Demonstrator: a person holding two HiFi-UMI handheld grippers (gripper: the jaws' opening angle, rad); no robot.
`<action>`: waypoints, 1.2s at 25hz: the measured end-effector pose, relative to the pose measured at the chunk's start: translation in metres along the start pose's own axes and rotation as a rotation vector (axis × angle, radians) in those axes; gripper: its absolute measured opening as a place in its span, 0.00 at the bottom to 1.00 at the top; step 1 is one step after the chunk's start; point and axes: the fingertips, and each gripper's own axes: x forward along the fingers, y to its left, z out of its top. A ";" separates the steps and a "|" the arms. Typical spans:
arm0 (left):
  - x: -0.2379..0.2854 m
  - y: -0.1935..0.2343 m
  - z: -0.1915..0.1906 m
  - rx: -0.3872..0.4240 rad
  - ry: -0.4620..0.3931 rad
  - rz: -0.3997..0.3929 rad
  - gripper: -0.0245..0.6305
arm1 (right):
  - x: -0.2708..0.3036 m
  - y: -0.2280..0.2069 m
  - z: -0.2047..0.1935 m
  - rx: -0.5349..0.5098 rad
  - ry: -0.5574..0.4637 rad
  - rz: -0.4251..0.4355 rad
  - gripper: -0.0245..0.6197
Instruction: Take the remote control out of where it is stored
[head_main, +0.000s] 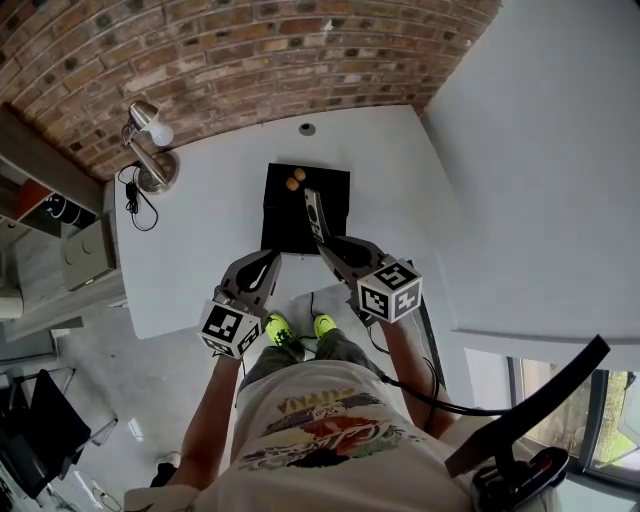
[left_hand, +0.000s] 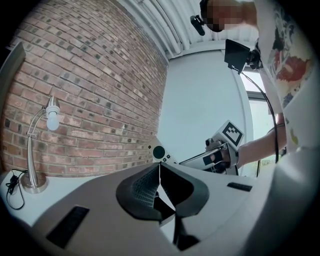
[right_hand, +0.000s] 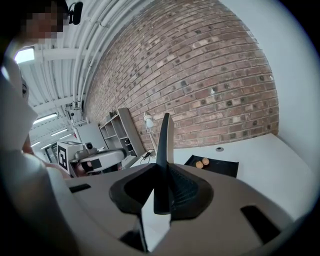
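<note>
Remote control (right_hand: 165, 145) pinched edge-on in right gripper (head_main: 323, 238), jaws closed partway onto its lower end and pressing on both flat faces, most of its length sticking out past the jaw tips. Slim, pale grey, with a round black button and a few small ones near the free end, seen face-on from the left gripper view. Held up in the air, out of the black tray (head_main: 285, 225); from the head view overlapping the tray's near half, free end aimed toward the brick wall (head_main: 250, 60). Left gripper (head_main: 272, 257) empty, jaws pressed together tip to tip, hovering just left of the right gripper, near the tray's near left corner. Tray flat on the white table (head_main: 190, 260), about midway across it. Two small orange balls (head_main: 295, 180) side by side at the tray's far edge. Small round grommet (head_main: 307, 128) in the tabletop beyond the tray. Silver desk lamp (head_main: 150, 150) at the table's far left corner by the wall, black cable (head_main: 135, 205) looped beside its base. Bright green shoes (head_main: 280, 328) on the floor below the table's near edge, between the two grippers. Open shelving (right_hand: 117, 132) off to the left past the table in the right gripper view.
</note>
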 end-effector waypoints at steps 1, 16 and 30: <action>0.000 -0.002 0.001 0.003 -0.001 0.000 0.05 | -0.001 0.002 0.001 0.001 -0.006 0.006 0.17; -0.022 -0.072 0.011 0.038 -0.003 0.079 0.05 | -0.056 0.016 -0.003 -0.025 -0.061 0.108 0.17; -0.044 -0.187 -0.010 0.054 -0.024 0.154 0.05 | -0.154 0.034 -0.048 -0.055 -0.074 0.177 0.17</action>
